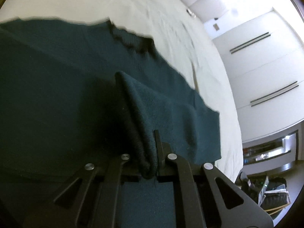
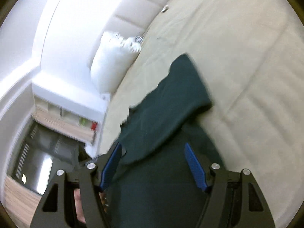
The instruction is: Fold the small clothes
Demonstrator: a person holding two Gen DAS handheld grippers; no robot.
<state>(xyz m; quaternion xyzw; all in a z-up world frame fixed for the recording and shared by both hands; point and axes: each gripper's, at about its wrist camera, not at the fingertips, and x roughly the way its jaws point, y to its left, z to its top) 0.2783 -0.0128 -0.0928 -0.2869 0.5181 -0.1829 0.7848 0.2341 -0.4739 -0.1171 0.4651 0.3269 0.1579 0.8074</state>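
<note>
The left black plastic two-finger gripper [image 1: 152,152] has triangular cutouts and round silver screws; the right black plastic two-finger gripper [image 2: 153,163] carries ribbed blue pads [image 2: 195,166].

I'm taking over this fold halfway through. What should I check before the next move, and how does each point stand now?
1. Left gripper clamped on a bunched fold of the dark teal knit garment: ok.
2. Right gripper holding cloth: not ok, jaws spread wide, nothing pinched.
3. Garment lying flat on the cream bedsheet: not ok, one flap is doubled over and rumpled.
4. Sheet beside the garment free for folding: ok.
5. Garment's far edge position: cannot tell, the images are blurred.
</note>
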